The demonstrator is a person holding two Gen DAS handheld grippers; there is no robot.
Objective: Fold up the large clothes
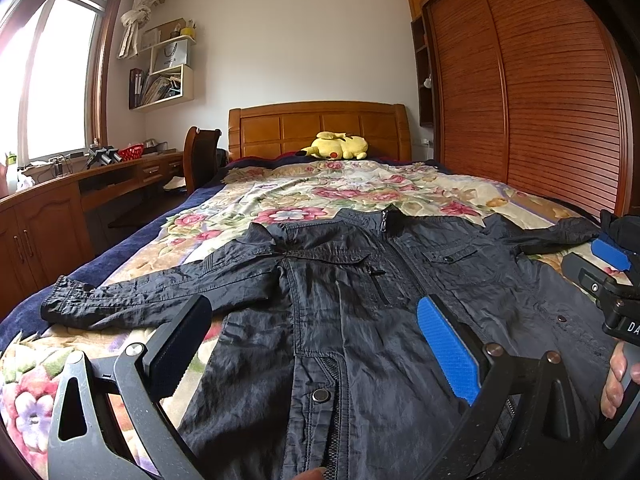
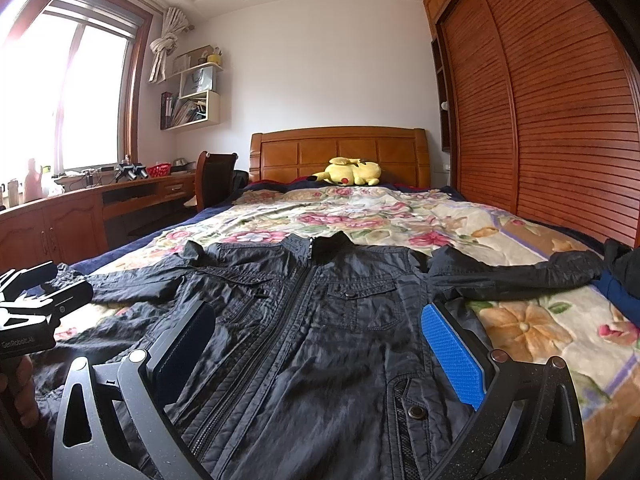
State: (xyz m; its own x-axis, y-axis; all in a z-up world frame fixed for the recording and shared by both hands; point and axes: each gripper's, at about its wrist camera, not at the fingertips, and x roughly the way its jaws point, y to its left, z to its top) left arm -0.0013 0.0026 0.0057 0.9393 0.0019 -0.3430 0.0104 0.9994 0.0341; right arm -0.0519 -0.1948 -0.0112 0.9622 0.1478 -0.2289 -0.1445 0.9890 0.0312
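Observation:
A dark zip-up jacket (image 1: 340, 276) lies front up on the floral bedspread (image 1: 360, 188), collar toward the headboard and both sleeves spread out to the sides. My left gripper (image 1: 316, 320) hovers open over the jacket's lower left front, with nothing between its black and blue pads. In the right wrist view the jacket (image 2: 344, 312) fills the foreground, and my right gripper (image 2: 320, 336) hangs open above its lower right front, holding nothing. The right gripper (image 1: 600, 276) shows at the left view's right edge, and the left gripper (image 2: 36, 300) at the right view's left edge.
A yellow plush toy (image 1: 338, 146) rests by the wooden headboard (image 1: 320, 128). A louvred wardrobe (image 1: 540, 100) runs along the bed's right side. A desk (image 1: 60, 196) and chair (image 1: 200, 156) stand on the left. Dark and blue clothes (image 2: 624, 276) lie at the bed's right edge.

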